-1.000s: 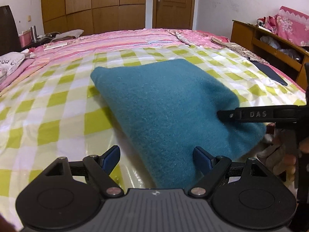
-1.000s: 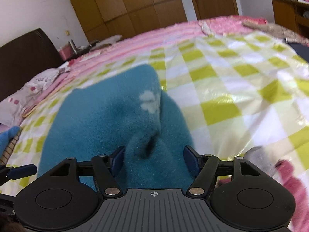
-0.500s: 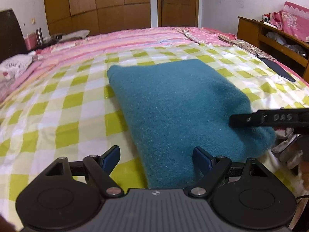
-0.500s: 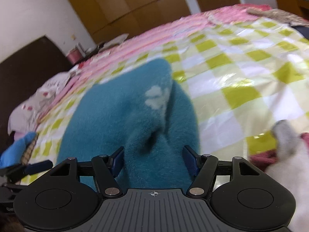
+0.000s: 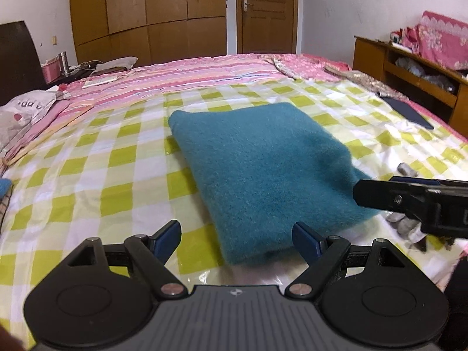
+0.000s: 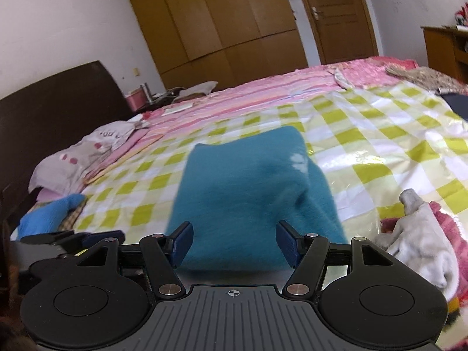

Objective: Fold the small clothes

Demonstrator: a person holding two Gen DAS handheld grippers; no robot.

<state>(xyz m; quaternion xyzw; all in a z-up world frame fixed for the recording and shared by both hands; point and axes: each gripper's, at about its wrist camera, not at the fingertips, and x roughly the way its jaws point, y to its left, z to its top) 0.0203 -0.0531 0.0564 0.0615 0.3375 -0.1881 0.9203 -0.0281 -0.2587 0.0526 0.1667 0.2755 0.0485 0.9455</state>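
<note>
Here the teal fleece garment is lying folded into a thick rectangle on the yellow-checked sheet, and both tools are hanging just short of it with nothing between their pads. The left gripper is standing released, its jaws spread wide, and the garment's near corner is sitting straight ahead of them and a little toward the right finger; the cloth's long axis is running away from this gripper and slanting leftward up the bed. The right gripper is likewise standing open and empty, facing the bundle's short near end, which is filling the gap ahead of its jaws, with a pale patch showing on the upper fold. Judging by this, the right gripper is sitting nearer to an edge it could pinch, while the left is lining up with the corner. A heap of pale and pink clothes is waiting just beside the bundle on the right
</note>
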